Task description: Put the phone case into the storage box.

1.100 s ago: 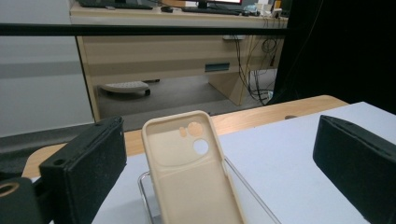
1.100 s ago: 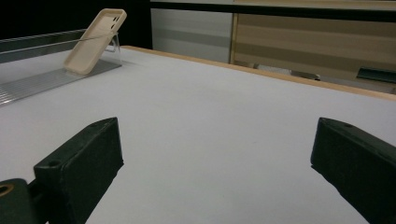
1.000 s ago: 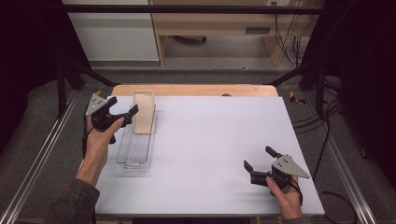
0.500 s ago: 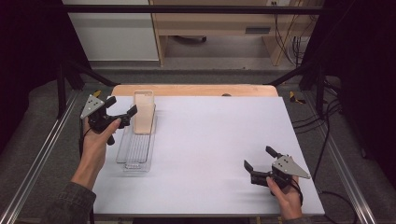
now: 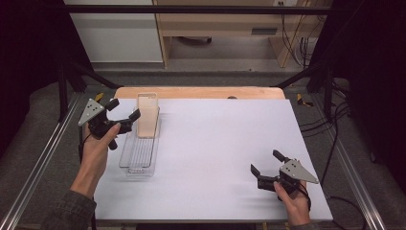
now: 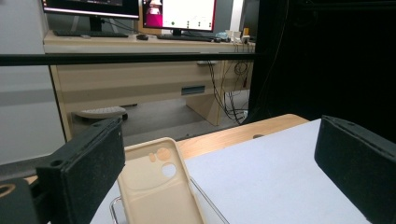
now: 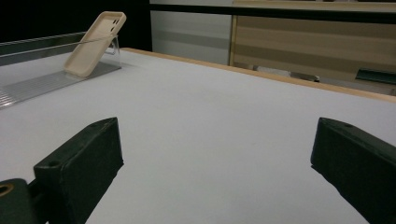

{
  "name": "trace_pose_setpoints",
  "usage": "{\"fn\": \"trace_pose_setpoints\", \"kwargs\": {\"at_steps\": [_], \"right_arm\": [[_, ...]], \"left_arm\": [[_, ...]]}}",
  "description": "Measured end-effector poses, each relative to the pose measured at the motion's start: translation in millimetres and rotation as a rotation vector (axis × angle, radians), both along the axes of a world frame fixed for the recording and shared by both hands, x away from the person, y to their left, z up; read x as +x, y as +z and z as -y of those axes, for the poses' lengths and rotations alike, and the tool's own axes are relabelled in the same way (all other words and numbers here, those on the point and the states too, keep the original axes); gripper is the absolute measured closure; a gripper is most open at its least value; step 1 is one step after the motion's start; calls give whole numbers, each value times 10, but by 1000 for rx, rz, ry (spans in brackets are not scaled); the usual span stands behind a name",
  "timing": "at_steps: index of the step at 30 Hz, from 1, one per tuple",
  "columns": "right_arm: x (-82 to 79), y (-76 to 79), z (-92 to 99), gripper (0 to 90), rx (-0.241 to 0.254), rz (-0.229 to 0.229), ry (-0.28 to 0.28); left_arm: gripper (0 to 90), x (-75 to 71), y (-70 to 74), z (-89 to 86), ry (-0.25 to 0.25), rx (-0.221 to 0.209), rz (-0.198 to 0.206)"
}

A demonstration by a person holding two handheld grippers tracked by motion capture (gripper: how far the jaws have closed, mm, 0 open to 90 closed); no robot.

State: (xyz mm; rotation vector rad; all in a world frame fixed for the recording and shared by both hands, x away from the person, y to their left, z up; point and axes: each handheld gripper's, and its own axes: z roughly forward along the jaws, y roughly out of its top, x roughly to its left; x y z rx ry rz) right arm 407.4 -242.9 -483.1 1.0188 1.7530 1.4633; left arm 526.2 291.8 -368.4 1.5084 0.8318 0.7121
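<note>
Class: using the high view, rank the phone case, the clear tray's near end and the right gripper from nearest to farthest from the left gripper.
1. Phone case, just right of the left gripper.
2. Clear tray's near end, toward the person.
3. Right gripper, across the table.

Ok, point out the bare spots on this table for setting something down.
The white table is bare between the clear tray and the right tool, through to the far wooden edge. It is crowded only at left: phone case, tray, left tool.

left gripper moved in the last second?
Yes. In the high view the left gripper has drawn back left, off the phone case it was almost touching, toward the table's left edge. Its jaws are open.
</note>
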Motion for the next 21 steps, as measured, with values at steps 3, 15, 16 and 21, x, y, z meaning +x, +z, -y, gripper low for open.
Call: {"fn": "trace_pose_setpoints", "kwargs": {"at_steps": [3,15,16,21], "right_arm": [[-2,1,-1,23,-1,0,1],[-2,-1,-8,23,-3,-3,3],[-2,-1,-8,23,-4,-4,3],[-4,0,-5,23,-3,-3,3]], "left_arm": [[15,-33,-21,-4,-4,15,9],[15,-192,-126,0,-27,40,37],[15,-207,-135,6,-30,49,39],[15,-294,-176,35,-44,83,49]]}}
